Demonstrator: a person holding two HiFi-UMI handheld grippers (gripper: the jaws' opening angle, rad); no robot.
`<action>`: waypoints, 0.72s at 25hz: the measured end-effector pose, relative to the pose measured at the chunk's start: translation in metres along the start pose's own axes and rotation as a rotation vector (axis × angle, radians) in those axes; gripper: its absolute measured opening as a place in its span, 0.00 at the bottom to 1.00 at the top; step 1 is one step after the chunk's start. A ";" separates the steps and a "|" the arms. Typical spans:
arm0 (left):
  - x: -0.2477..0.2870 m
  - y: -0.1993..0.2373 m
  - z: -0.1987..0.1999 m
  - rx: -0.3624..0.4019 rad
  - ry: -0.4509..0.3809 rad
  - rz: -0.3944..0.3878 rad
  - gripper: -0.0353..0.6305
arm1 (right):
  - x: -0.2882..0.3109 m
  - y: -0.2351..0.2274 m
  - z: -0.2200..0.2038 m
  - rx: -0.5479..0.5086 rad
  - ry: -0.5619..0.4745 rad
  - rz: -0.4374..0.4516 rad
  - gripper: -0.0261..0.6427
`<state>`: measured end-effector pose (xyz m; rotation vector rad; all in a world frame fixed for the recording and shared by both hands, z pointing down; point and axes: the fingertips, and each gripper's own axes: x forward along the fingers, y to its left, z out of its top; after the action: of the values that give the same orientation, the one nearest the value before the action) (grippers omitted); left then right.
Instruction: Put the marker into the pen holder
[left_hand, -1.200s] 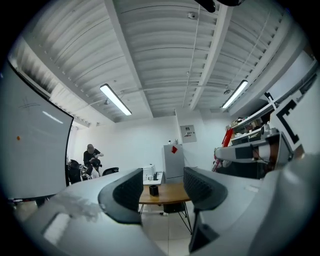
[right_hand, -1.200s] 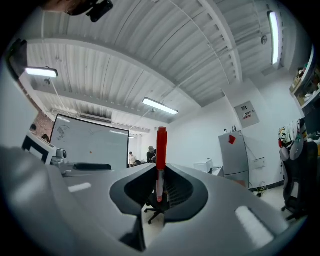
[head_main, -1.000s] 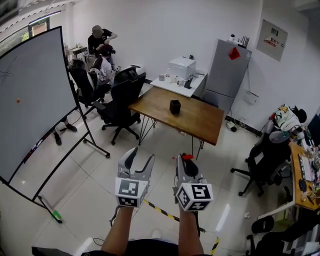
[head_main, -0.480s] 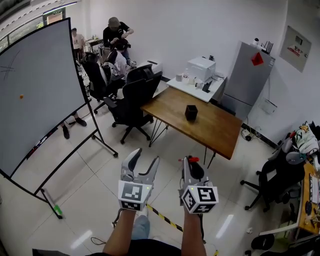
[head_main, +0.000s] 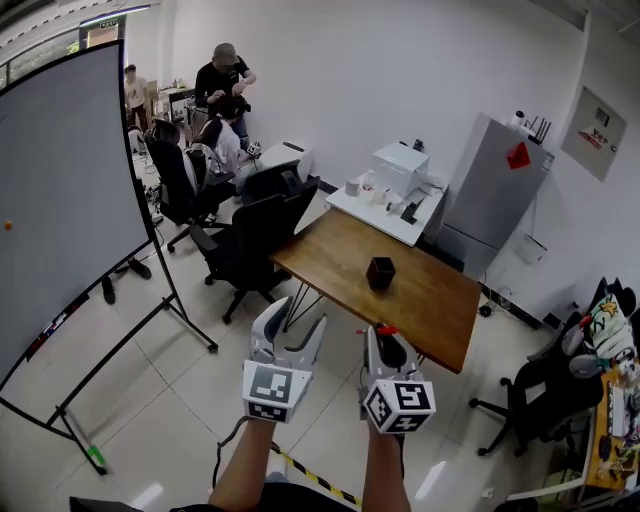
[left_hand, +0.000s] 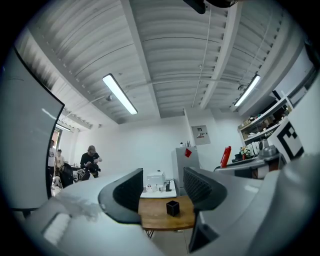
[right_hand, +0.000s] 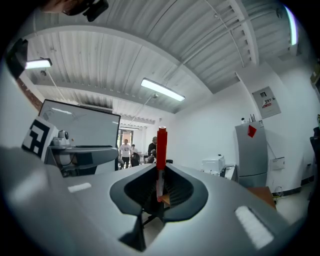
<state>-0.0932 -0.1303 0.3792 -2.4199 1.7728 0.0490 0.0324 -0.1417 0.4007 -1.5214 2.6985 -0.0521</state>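
Observation:
My right gripper (head_main: 382, 338) is shut on a red marker (right_hand: 161, 155), which stands upright between the jaws; its red tip (head_main: 383, 329) shows at the jaw ends in the head view. The black pen holder (head_main: 379, 272) stands in the middle of a wooden table (head_main: 420, 300), ahead of both grippers and some way off. It also shows between the left gripper's jaws as a small black box (left_hand: 172, 208). My left gripper (head_main: 293, 333) is open and holds nothing.
Black office chairs (head_main: 250, 235) stand left of the table. A large whiteboard on a stand (head_main: 60, 200) fills the left. A white side table with a printer (head_main: 398, 170) and a grey cabinet (head_main: 490, 195) are behind. People (head_main: 222, 85) are at the far back.
The view has moved forward toward the wooden table; the pen holder and table now sit closer and lower in view. Both grippers keep their pose, marker still held.

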 end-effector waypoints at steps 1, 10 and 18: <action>0.010 0.006 -0.005 -0.004 0.003 -0.011 0.43 | 0.013 -0.003 -0.003 0.006 0.006 -0.007 0.11; 0.095 0.042 -0.056 -0.075 0.075 -0.064 0.43 | 0.086 -0.040 -0.033 0.025 0.067 -0.049 0.11; 0.215 0.049 -0.069 -0.042 0.068 -0.091 0.43 | 0.176 -0.122 -0.032 0.038 0.036 -0.052 0.11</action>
<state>-0.0784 -0.3575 0.4197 -2.5576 1.7031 -0.0064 0.0438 -0.3551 0.4355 -1.5957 2.6686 -0.1324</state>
